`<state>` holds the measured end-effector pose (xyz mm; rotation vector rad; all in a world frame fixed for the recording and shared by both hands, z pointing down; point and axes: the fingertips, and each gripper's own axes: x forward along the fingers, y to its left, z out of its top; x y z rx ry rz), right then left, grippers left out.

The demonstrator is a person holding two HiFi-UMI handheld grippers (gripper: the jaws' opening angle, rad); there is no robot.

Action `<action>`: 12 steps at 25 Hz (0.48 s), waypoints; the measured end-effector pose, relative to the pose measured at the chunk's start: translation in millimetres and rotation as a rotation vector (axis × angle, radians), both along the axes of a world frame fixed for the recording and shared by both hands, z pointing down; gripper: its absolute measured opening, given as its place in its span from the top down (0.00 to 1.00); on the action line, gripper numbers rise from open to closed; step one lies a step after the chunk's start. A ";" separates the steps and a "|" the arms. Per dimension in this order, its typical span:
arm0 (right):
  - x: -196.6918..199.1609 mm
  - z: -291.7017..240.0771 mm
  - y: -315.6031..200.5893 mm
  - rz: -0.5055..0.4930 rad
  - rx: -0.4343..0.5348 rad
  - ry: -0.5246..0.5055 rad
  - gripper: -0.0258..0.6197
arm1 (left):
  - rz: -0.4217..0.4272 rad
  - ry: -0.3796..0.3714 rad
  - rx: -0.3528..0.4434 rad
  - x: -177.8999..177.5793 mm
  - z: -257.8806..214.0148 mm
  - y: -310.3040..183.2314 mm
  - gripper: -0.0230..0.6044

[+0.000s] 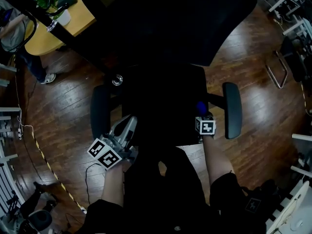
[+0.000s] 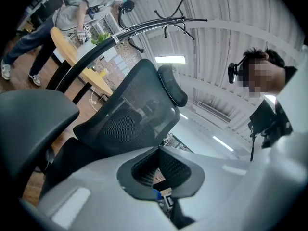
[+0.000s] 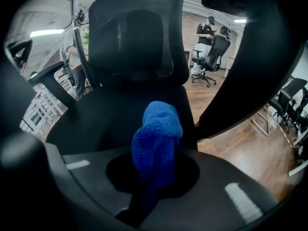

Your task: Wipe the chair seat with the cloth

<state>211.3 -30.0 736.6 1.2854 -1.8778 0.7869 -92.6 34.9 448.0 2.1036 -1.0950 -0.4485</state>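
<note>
Far left, a white cup or pot (image 1: pixel 63 17) sits on the yellow table (image 1: pixel 82 19), can't see what's in it. The left gripper (image 1: pixel 128 126) is by the chair seat's (image 1: pixel 161 101) front-left corner, jaws pressed together, empty. The right gripper (image 1: pixel 201 114) is clamped on the bunched blue cloth (image 3: pixel 156 138) over the seat's front-right part.

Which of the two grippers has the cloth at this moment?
The right gripper: a blue cloth is clamped between its jaws over the chair seat. The left gripper is shut on nothing.
</note>
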 end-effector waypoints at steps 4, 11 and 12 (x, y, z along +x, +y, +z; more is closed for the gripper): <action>-33.0 -8.1 -4.9 -0.059 0.025 -0.030 0.91 | -0.037 0.007 0.005 -8.2 -0.7 9.0 0.97; -212.3 -17.6 36.1 -0.358 -0.007 -0.180 0.91 | -0.118 -0.005 0.039 -33.0 -20.5 25.5 0.97; -238.7 -18.1 48.0 -0.405 -0.020 -0.200 0.91 | -0.134 -0.011 0.042 -39.5 -23.0 30.0 0.97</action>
